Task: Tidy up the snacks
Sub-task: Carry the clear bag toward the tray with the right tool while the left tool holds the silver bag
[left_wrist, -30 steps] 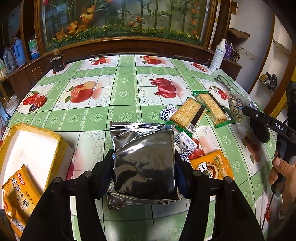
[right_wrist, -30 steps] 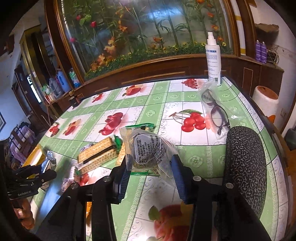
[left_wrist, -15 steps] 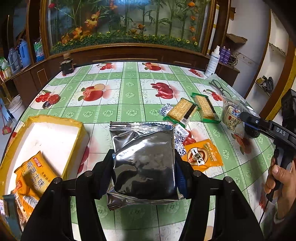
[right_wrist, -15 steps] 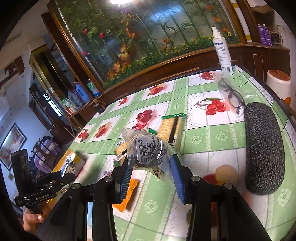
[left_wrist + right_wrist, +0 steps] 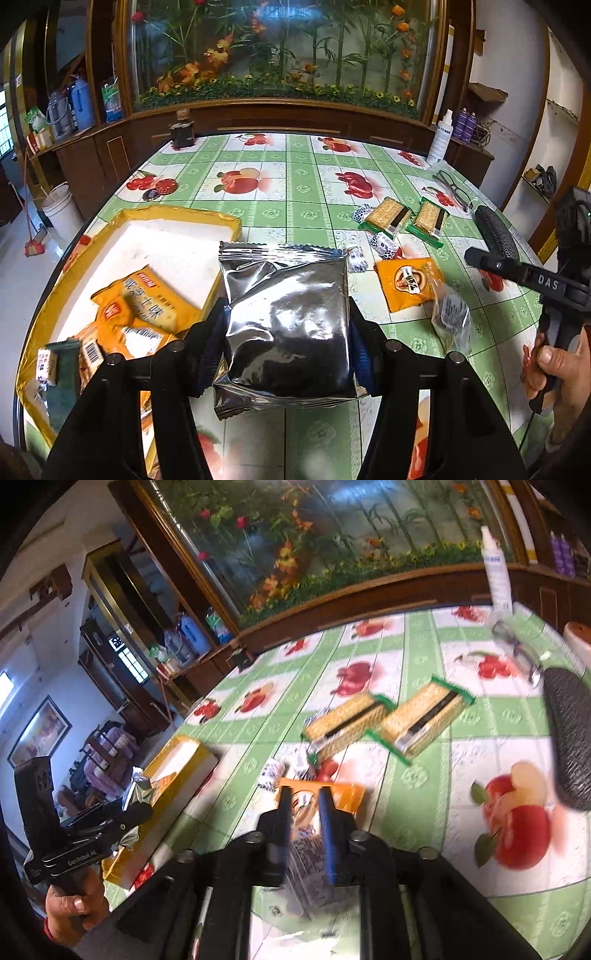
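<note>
Holding a silver packet (image 5: 288, 325) beside the yellow box (image 5: 51, 306) (a few packets inside), the left gripper (image 5: 288, 332) clamps it; the right gripper (image 5: 304, 801) pinches a clear bag (image 5: 314, 864); cracker packs (image 5: 388, 216) and an orange packet (image 5: 408, 282) remain on the table.

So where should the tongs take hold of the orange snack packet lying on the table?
Probably across its two long side edges, coming straight down. The orange snack packet lies flat on the table with bare cloth on its right, though a small candy sits near its left edge.
</note>
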